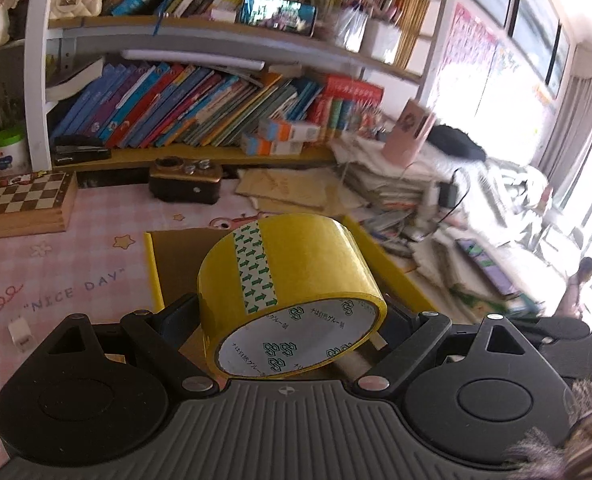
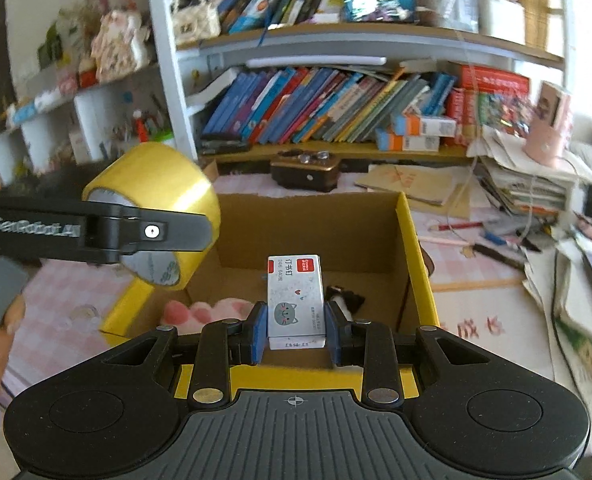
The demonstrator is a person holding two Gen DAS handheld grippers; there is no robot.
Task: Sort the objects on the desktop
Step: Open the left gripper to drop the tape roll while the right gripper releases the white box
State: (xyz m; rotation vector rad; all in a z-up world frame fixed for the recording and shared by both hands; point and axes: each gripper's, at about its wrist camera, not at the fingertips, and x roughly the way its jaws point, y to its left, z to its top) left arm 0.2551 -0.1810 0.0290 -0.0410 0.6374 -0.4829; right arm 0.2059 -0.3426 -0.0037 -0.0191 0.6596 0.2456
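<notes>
My left gripper [image 1: 291,316] is shut on a yellow tape roll [image 1: 287,276] and holds it above the left edge of a yellow-rimmed cardboard box [image 1: 153,268]. The roll also shows in the right wrist view [image 2: 155,192], with the left gripper's finger [image 2: 135,232] across it. My right gripper [image 2: 296,328] is shut on a small white staple box [image 2: 295,300] with a grey cat face, held over the open cardboard box [image 2: 412,248]. A pink paw-shaped item [image 2: 199,308] and a small black-and-white item [image 2: 344,294] lie inside the box.
A pink checked desk mat [image 1: 75,248] covers the desk. A chessboard box [image 1: 19,204], a dark brown retro gadget [image 1: 183,180], a small white plug [image 1: 20,334], paper stacks [image 2: 528,188], pens [image 2: 488,240] and a bookshelf [image 2: 316,112] surround the box.
</notes>
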